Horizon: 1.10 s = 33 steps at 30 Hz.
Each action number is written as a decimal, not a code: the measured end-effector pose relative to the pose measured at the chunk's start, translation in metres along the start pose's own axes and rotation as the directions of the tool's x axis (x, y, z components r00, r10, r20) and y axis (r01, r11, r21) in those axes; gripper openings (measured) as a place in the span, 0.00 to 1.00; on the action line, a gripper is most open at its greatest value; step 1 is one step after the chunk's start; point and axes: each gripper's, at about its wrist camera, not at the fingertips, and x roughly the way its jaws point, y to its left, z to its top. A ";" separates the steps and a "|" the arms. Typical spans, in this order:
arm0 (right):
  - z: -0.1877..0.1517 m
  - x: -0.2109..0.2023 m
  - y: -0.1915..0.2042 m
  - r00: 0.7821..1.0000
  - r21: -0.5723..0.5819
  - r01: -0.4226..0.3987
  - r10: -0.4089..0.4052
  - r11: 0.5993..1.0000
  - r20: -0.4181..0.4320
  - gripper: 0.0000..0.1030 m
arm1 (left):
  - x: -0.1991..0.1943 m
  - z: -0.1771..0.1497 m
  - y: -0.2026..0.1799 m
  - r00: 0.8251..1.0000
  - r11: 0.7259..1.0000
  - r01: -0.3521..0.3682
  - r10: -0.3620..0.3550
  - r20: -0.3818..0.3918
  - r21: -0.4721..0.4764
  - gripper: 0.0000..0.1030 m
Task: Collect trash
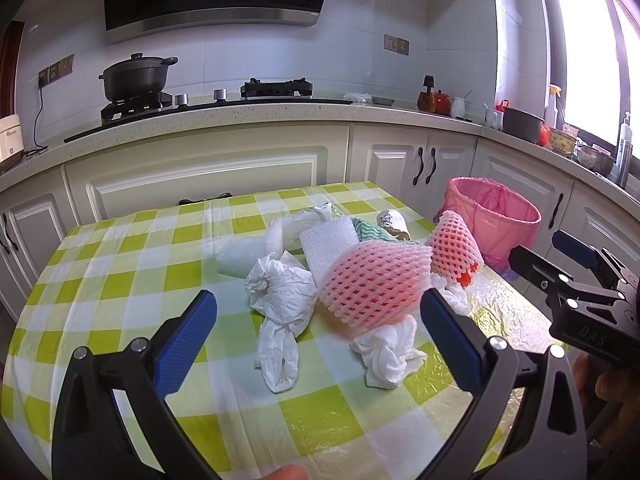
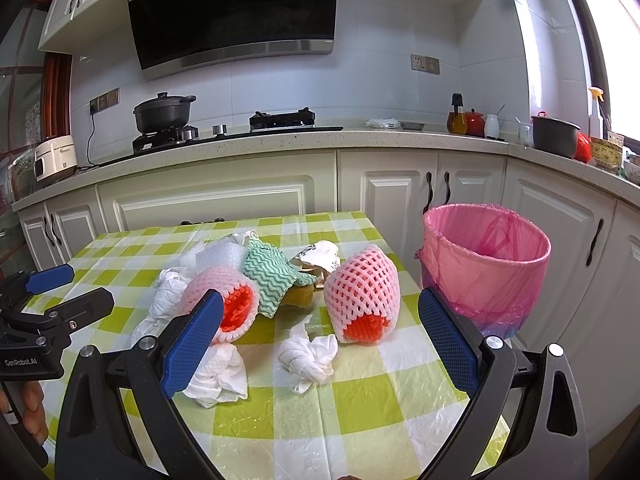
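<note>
With both grippers, left [image 1: 318,330] and right [image 2: 320,330], spread wide, we'd pinch the light, squashy foam net [image 2: 362,294] mid-body

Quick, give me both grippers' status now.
Left gripper: open, holding nothing.
Right gripper: open, holding nothing.

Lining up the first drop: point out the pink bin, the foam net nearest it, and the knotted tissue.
Pink bin [image 2: 486,268]: right wrist view, front wall.
Foam net [image 2: 362,290]: right wrist view, mesh side.
Knotted tissue [image 2: 308,356]: right wrist view, knot.
</note>
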 end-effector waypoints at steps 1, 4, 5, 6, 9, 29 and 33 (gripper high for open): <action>0.000 0.000 0.000 1.000 0.000 0.000 0.000 1.000 -0.001 0.89 | 0.000 0.000 0.000 1.000 1.000 0.000 0.000 0.000 0.000 0.96; 0.001 0.000 0.000 1.000 -0.001 0.001 -0.001 1.000 -0.001 0.89 | 0.001 0.000 0.000 1.000 1.000 0.001 -0.001 0.000 0.000 0.96; 0.000 0.000 0.000 1.000 0.001 0.000 0.000 1.000 0.000 0.89 | 0.000 0.000 0.000 1.000 1.000 0.000 0.000 0.000 -0.001 0.96; 0.000 0.000 0.000 1.000 0.000 0.000 0.000 1.000 0.000 0.89 | 0.000 0.000 0.000 1.000 1.000 0.000 0.000 0.000 -0.002 0.96; 0.000 0.000 0.000 1.000 0.000 0.001 -0.001 1.000 0.002 0.89 | 0.000 0.000 0.000 1.000 1.000 0.000 0.000 0.000 -0.001 0.96; 0.002 -0.002 0.001 1.000 0.000 0.000 0.000 1.000 0.002 0.91 | 0.000 0.000 -0.001 1.000 1.000 -0.001 0.001 0.002 -0.001 0.96; 0.003 -0.002 0.001 1.000 -0.001 0.000 0.000 1.000 0.002 0.91 | 0.000 0.000 -0.001 1.000 1.000 -0.001 0.001 0.002 -0.001 0.96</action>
